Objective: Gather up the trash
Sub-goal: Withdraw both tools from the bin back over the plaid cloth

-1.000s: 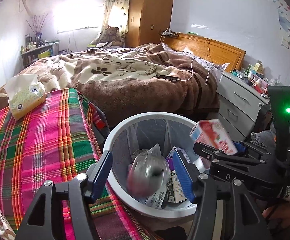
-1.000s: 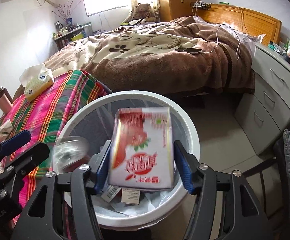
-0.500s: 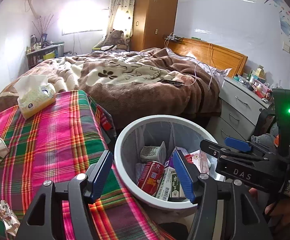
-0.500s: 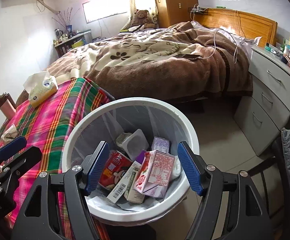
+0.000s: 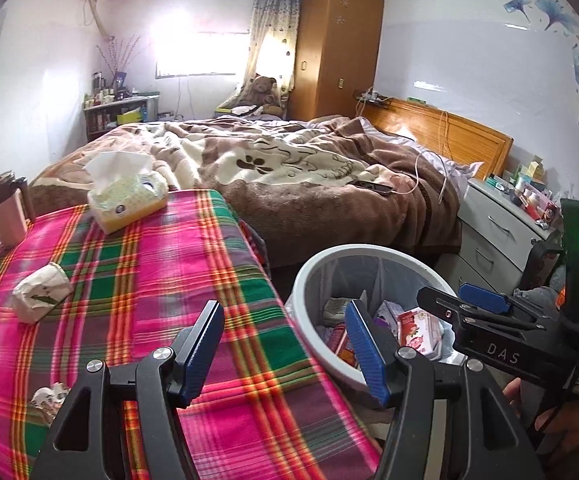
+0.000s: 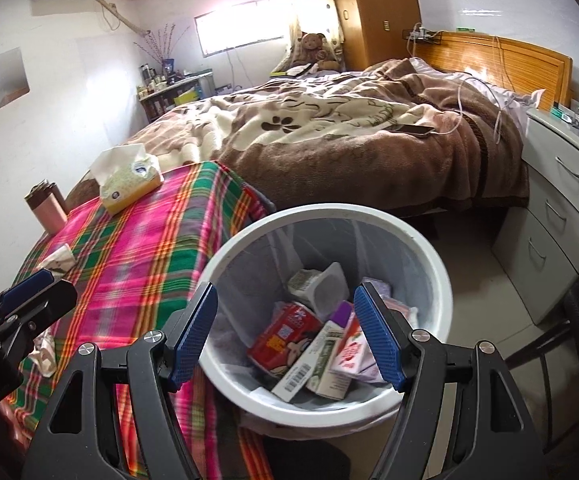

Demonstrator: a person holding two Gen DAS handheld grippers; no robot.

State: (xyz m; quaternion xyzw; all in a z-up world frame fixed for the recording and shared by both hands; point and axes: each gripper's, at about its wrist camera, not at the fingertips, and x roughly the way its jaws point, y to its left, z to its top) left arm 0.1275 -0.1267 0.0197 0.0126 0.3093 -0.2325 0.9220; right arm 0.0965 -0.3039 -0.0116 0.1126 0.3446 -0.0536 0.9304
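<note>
White bin (image 6: 429, 248) sits beside the plaid table (image 5: 161, 280), cartons and a red can (image 6: 285, 332) inside. Right gripper (image 6: 285, 340) hangs empty above it, jaws wide; left gripper (image 5: 285, 344), jaws apart and empty, has crumpled paper (image 5: 41, 292) at ten o'clock.

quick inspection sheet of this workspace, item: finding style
surface: plaid tablecloth, mostly bare
job's things: crumpled wrapper and paper scrap lie on the cloth; trash bin holds cartons and a red can
clutter: tissue box, pink tumbler
grippers: left gripper open, empty; right gripper open, empty, jaws just opened wider
cables: white cable on the bed
surroundings: bed, drawers
</note>
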